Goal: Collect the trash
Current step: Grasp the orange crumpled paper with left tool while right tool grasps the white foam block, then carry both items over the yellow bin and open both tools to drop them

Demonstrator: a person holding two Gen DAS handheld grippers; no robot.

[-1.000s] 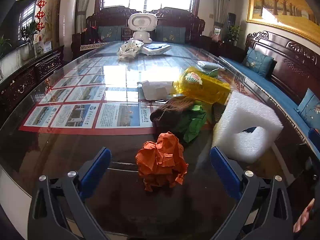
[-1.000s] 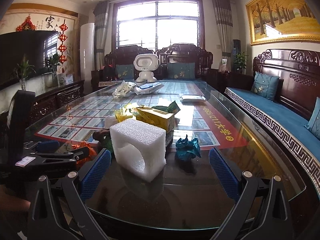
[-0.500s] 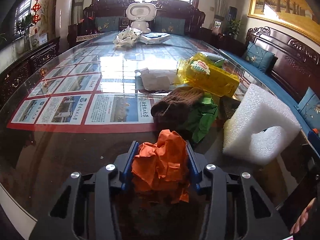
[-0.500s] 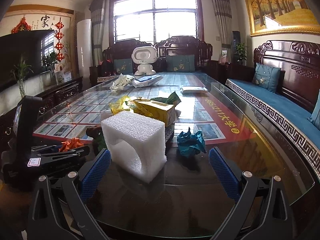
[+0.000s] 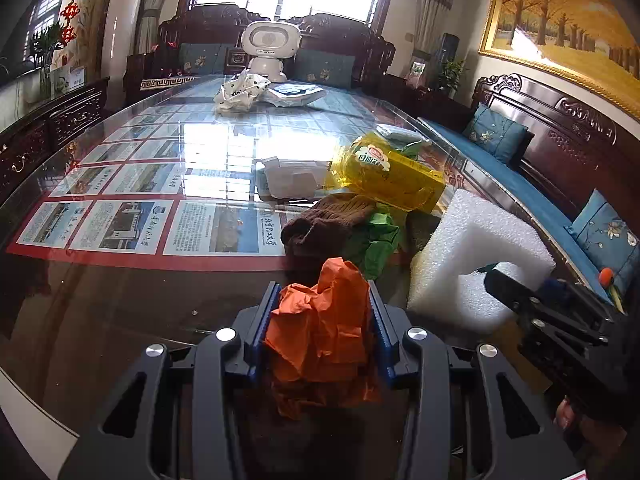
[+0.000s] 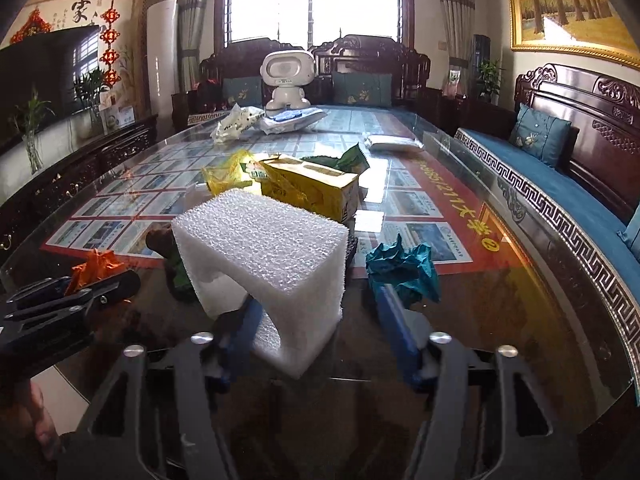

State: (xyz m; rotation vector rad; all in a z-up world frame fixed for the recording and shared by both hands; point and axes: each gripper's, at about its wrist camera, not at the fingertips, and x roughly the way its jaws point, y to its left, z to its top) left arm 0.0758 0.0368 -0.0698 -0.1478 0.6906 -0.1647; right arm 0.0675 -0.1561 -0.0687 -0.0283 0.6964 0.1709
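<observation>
My left gripper (image 5: 320,320) is shut on a crumpled orange paper (image 5: 324,328), which also shows in the right wrist view (image 6: 94,266), just above the glass table (image 5: 120,304). My right gripper (image 6: 320,320) is open, with its jaws on either side of the near end of a white foam block (image 6: 268,264). The foam block also shows in the left wrist view (image 5: 472,256). A crumpled teal paper (image 6: 404,268) lies just past the right finger.
A brown cloth (image 5: 324,220), green paper (image 5: 376,240), a yellow package (image 5: 384,172) and a white box (image 5: 288,176) lie mid-table. A white robot toy (image 5: 270,50), a crumpled bag (image 5: 240,92) and a wrapper (image 6: 394,143) sit farther back. A sofa (image 6: 560,184) runs along the right.
My left gripper closed on the orange paper and lifted it slightly. My right gripper moved forward onto the foam block and its jaws narrowed around it.
</observation>
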